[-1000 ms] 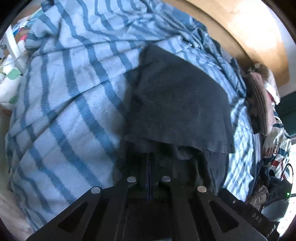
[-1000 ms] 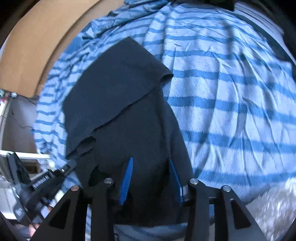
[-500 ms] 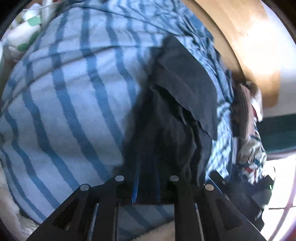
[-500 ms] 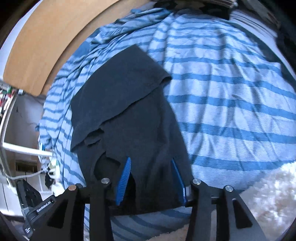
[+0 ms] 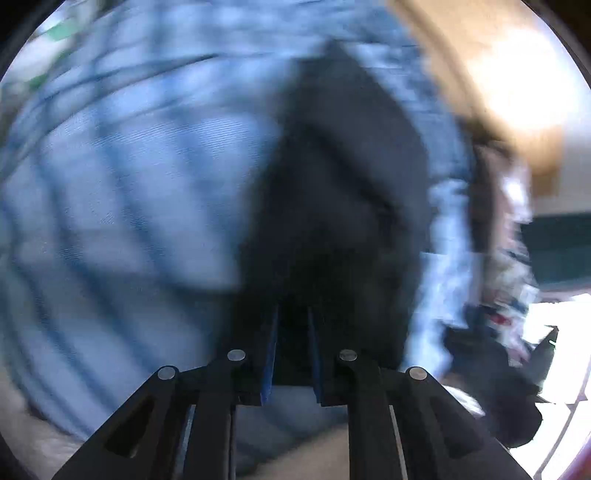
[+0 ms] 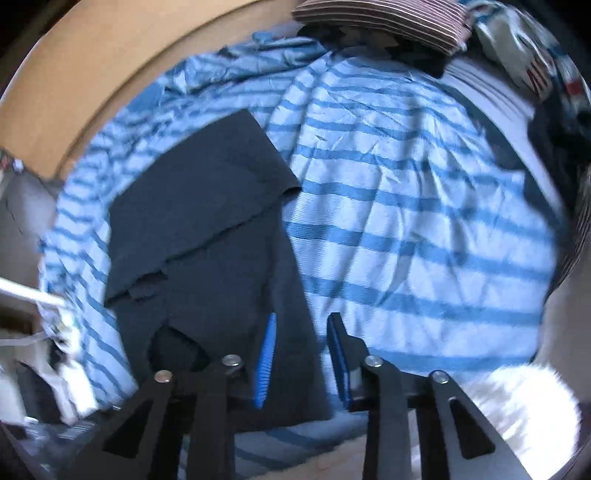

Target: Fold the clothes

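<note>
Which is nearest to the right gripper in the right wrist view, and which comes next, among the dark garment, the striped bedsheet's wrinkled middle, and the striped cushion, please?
From the right gripper:
1. Dark garment, between and just beyond the fingers, left of centre.
2. Striped bedsheet, its wrinkled middle to the right, farther out.
3. Striped cushion, at the top edge, farthest.

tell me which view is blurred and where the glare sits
Left wrist view: heavy motion smear over the blue striped bedsheet and dark navy garment; only the left gripper is sharp, and window glare burns out the lower right. Right wrist view: mostly crisp, soft at the rim, fisheye-bowed stripes, and sun whitens the fluffy white rug.
</note>
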The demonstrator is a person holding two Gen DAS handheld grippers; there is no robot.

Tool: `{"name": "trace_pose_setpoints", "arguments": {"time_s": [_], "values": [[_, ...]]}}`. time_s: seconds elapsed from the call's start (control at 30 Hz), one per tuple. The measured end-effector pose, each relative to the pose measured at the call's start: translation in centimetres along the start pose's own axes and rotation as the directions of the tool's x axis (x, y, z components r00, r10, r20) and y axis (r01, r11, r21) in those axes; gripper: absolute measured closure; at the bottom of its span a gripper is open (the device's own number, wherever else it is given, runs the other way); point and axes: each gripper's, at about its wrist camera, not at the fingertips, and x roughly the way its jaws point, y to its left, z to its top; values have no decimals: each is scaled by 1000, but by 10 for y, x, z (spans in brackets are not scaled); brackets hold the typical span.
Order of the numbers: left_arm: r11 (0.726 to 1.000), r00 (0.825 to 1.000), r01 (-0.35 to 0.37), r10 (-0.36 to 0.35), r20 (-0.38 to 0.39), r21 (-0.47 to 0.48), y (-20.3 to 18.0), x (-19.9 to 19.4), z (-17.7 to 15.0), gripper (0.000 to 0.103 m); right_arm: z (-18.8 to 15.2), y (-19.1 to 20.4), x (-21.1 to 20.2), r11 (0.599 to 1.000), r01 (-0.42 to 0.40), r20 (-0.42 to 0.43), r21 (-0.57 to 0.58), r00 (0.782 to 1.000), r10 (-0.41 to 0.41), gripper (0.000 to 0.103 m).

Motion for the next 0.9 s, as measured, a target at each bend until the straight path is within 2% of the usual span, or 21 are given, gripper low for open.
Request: {"name": "trace_pose_setpoints", "arguments": {"time_s": [0.1,0.17,0.23,0.3,0.33,0.37,0.53,0.63,0.67,0.7,0.73,0.77,0.8,0.87,0.9], "values": [[993,999,42,-39,-34,109,-45,13,1,87,4,0,13,999,27,-90,-46,995,-31,71],[991,994,59,-47,-97,122,-61,35,0,87,4,4,23,994,49,-141,-97,988,-63,71],[991,986,66,-46,-159,118,-71,56,-2,87,3,5,31,994,33,-177,-105,983,-52,69],[995,978,55,-37,-204,82,-71,73,-4,87,2,3,38,996,-6,-204,-89,979,-13,71],[997,977,47,-32,-213,66,-70,78,-5,84,2,1,38,996,-14,-206,-85,979,-4,79],[998,975,39,-26,-219,56,-68,82,-7,80,1,-2,39,997,-23,-207,-80,978,6,95],[1000,971,22,-17,-239,17,-56,94,-11,77,0,-15,39,997,-68,-223,-47,973,56,99],[999,971,6,3,-238,37,-50,98,-14,79,-2,-18,39,997,-68,-242,-44,969,55,99],[997,966,-27,44,-254,70,-48,103,-16,86,-3,-17,40,997,-59,-252,-52,967,44,99],[997,965,-31,49,-259,75,-47,104,-17,86,-4,-15,41,997,-49,-262,-60,964,32,97],[997,964,-30,49,-261,77,-45,106,-18,86,-5,-14,41,997,-40,-272,-69,962,20,91],[998,965,-20,34,-259,56,-43,104,-18,86,-6,-13,42,997,-32,-281,-77,960,9,78],[999,964,-15,25,-264,40,-41,102,-18,86,-8,-12,42,996,-31,-287,-87,958,5,72],[1000,961,-3,8,-278,16,-39,94,-19,84,-10,-9,40,994,-32,-289,-102,957,1,69],[1000,967,3,1,-255,14,-37,80,-20,79,-9,-10,41,995,-31,-296,-99,955,0,68]]}}
